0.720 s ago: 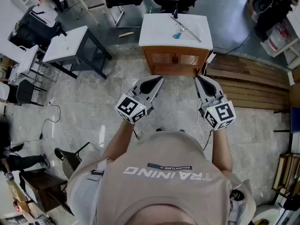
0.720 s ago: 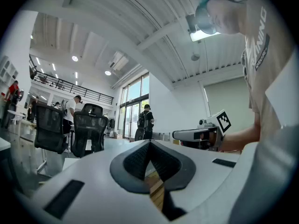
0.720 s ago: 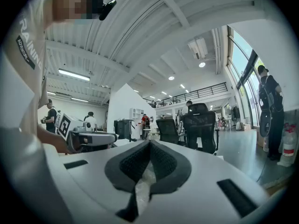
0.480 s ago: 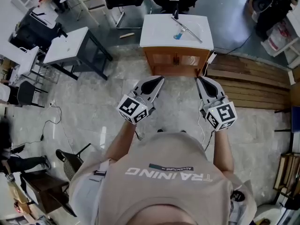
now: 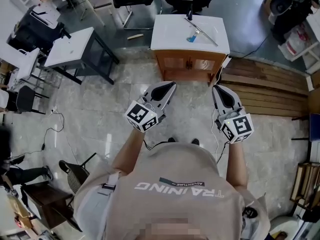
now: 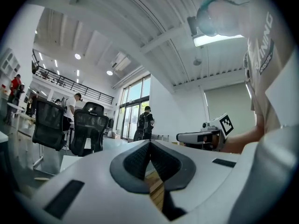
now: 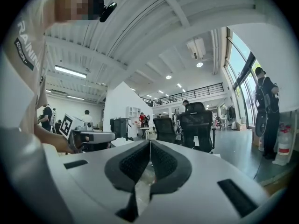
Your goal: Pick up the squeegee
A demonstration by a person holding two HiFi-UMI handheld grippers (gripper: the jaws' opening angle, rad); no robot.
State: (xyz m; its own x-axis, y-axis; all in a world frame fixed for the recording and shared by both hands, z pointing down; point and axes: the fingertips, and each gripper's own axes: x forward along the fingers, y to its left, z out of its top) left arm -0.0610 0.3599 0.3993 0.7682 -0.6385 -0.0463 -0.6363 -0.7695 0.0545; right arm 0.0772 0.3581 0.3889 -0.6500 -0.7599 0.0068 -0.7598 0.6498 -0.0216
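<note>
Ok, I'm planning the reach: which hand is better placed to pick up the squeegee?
Right, marginally: the squeegee on the cabinet reaches toward the right tongs; the left tongs sit further aside. Both shut, empty.

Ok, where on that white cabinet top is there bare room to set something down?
The white cabinet top's left half is bare, from its left edge to the small blue item. The right half is crowded: the squeegee lies slantwise across it.

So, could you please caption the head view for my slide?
Left gripper and right gripper, both shut, face the squeegee on a cabinet.
</note>
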